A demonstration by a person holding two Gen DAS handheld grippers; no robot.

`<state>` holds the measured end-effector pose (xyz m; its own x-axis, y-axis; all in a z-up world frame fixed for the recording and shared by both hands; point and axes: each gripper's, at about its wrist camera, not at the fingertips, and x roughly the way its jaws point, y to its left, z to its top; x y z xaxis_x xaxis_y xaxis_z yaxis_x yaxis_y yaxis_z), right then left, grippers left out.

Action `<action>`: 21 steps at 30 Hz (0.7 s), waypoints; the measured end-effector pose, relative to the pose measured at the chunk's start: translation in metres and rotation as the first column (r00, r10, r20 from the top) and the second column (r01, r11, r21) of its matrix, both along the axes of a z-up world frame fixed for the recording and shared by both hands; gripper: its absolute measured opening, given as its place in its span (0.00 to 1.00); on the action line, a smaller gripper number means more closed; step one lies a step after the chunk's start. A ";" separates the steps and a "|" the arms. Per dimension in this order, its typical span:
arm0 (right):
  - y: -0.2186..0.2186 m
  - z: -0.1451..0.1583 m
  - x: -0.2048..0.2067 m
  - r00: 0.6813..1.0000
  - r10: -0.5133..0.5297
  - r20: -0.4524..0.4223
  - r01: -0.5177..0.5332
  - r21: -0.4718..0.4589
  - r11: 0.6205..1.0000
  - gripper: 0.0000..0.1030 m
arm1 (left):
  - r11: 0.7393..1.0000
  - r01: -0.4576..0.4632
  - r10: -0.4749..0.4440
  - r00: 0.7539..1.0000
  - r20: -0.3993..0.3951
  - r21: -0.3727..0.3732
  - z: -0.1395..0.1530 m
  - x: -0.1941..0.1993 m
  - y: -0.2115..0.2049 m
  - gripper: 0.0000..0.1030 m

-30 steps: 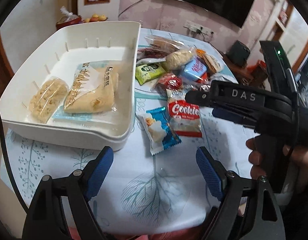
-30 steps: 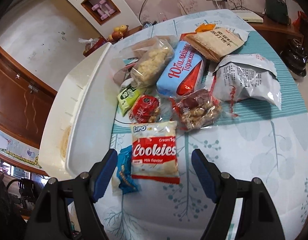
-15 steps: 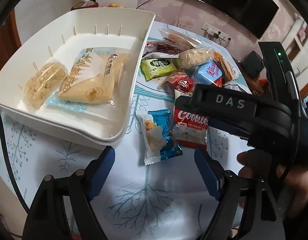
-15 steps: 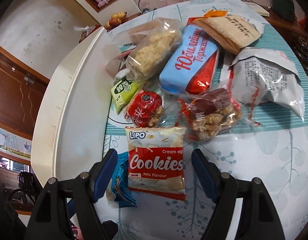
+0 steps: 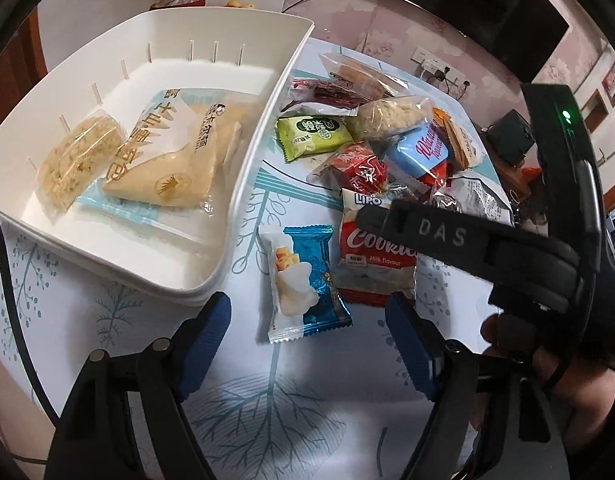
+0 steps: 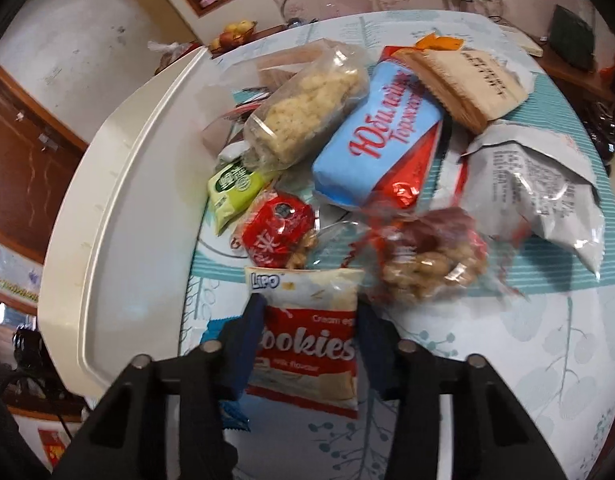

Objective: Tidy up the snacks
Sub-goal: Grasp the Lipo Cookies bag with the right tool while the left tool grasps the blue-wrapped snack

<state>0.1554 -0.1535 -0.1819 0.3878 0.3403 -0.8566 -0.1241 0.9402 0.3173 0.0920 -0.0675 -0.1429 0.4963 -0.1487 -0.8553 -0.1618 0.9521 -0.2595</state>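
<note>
My right gripper (image 6: pixel 311 320) is closing on the red and white Cookies packet (image 6: pixel 307 344), and its blue pads touch the packet's two sides on the table. In the left wrist view the same packet (image 5: pixel 371 248) lies partly under the right gripper's black body (image 5: pixel 447 236). My left gripper (image 5: pixel 307 320) stands wide, its jaws closing a little, over the blue and white snack packet (image 5: pixel 303 280), which lies untouched between its fingertips. The white bin (image 5: pixel 267 128) at the left holds a rice-cracker packet (image 5: pixel 75 156) and a large cream packet (image 5: pixel 175 152).
Behind the Cookies packet lies a pile: a green packet (image 6: pixel 233 188), a red packet (image 6: pixel 275 228), a puffed-rice bag (image 6: pixel 307 104), a blue biscuit pack (image 6: pixel 375 140), a walnut bag (image 6: pixel 427 264), a silver bag (image 6: pixel 539 188). A hand (image 5: pixel 547 360) holds the right gripper.
The right gripper's jaws went from wide apart to closed in against the Cookies packet. Both grippers came lower and nearer the table; the blue packet now sits between the left fingertips.
</note>
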 end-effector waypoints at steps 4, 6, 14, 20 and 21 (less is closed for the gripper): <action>-0.006 -0.001 -0.004 1.000 0.010 0.006 -0.010 0.008 1.000 0.42 | 1.000 -0.029 0.029 0.999 -0.017 -0.002 -0.003 0.004 0.001 0.76; -0.014 -0.001 -0.008 1.000 -0.001 -0.004 0.002 0.026 1.000 0.41 | 0.999 -0.038 0.038 0.999 -0.022 -0.002 -0.003 0.005 0.001 0.75; -0.049 0.001 -0.028 0.997 -0.056 -0.053 0.060 0.083 0.995 0.37 | 0.992 -0.125 0.124 0.990 -0.066 -0.022 -0.015 0.012 0.012 0.55; -0.063 0.007 -0.045 0.996 -0.083 -0.043 0.086 0.073 0.994 0.36 | 0.983 -0.161 0.154 0.985 -0.074 -0.091 -0.022 0.011 0.022 0.46; -0.065 0.008 -0.048 0.995 -0.087 -0.043 0.090 0.072 0.993 0.36 | 0.983 -0.156 0.149 0.986 -0.074 -0.098 -0.022 0.012 0.022 0.42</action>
